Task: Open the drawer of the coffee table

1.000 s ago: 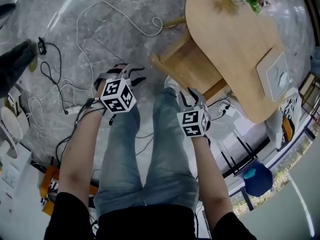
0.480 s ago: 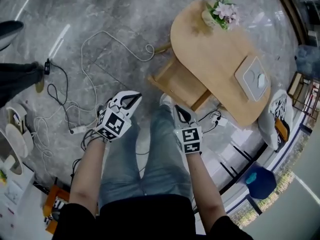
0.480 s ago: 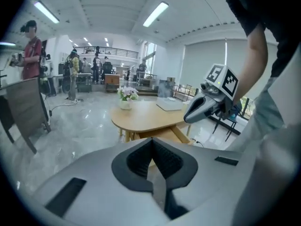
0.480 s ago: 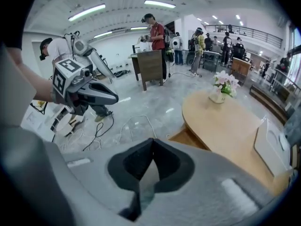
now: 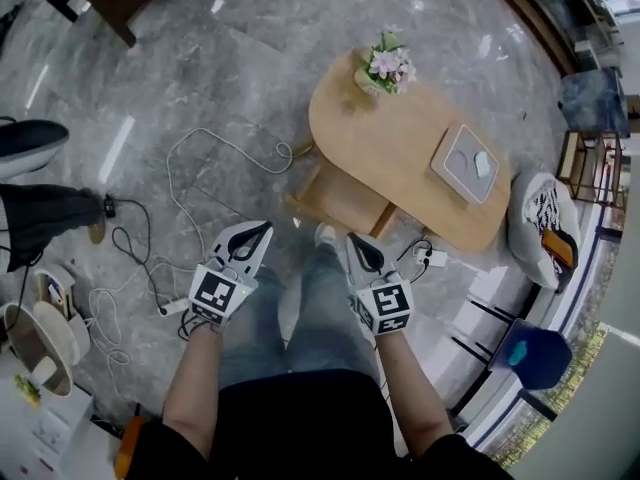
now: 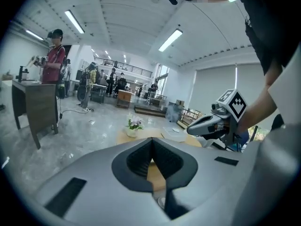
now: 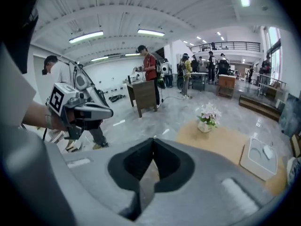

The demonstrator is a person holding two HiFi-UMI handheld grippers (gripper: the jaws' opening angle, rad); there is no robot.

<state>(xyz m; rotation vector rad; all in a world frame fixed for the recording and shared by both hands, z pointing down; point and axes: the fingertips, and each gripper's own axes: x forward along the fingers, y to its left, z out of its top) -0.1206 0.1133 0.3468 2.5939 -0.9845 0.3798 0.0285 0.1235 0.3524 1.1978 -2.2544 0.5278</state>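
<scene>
Over the marble floor, my left hand-held gripper [image 5: 260, 232] and right hand-held gripper [image 5: 359, 244] both hang clenched and empty, near the drawer [image 5: 335, 200] but apart from it.
From the left: white cables [image 5: 190, 183] loop across the floor. My left hand-held gripper points ahead with its jaws pressed together on nothing. Ahead of it and to the right, the drawer juts out from under the wooden counter [image 5: 400, 158], its box showing past the near edge, so I judge the opening done or nearly so. My right hand-held gripper is likewise closed tight. On the counter stand a pot of flowers [image 5: 385, 68] at the far end and a pale tray [image 5: 468, 163] further right. All I judge left is confirming that the drawer is fully out.
</scene>
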